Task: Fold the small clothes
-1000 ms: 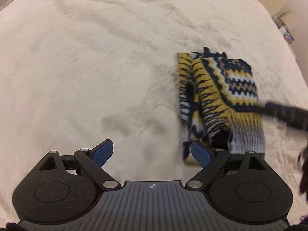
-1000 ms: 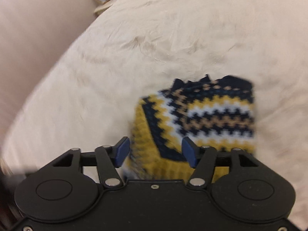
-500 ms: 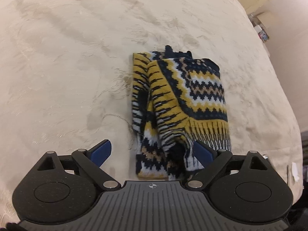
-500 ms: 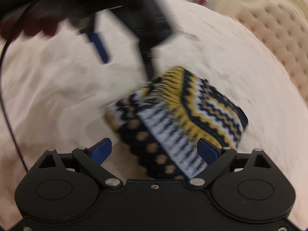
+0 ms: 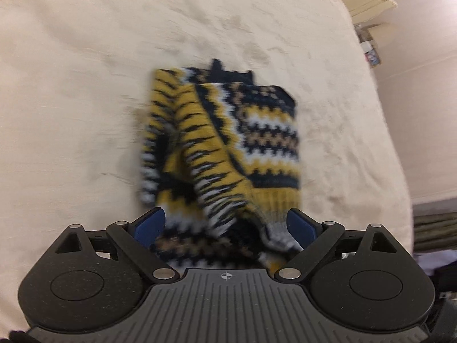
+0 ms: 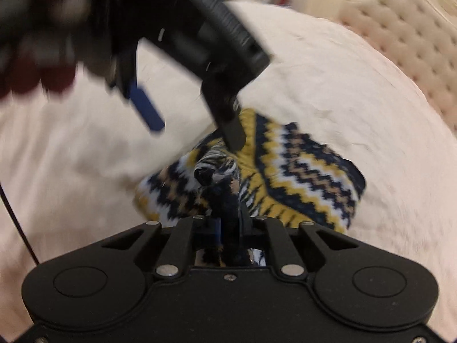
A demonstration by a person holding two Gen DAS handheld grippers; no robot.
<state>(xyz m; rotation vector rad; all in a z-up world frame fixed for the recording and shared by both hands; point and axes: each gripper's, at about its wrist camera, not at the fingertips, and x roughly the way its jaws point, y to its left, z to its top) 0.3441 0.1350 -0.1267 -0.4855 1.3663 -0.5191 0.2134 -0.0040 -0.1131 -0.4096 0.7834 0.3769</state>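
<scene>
Both grippers at the folded knit on the bed.

I see the small sweater (image 5: 228,143), a navy, mustard, white and tan zigzag knit folded into a rough block, lying toward the bed's (image 5: 71,85) right edge, its near hem bunched. My right gripper (image 6: 230,225) is closing, its jaws nearly together with that bunched hem pinched between them. My left gripper (image 5: 225,225) stands wide, the near end between its blue pads (image 5: 150,224), not squeezed. Both views are motion-blurred.
</scene>
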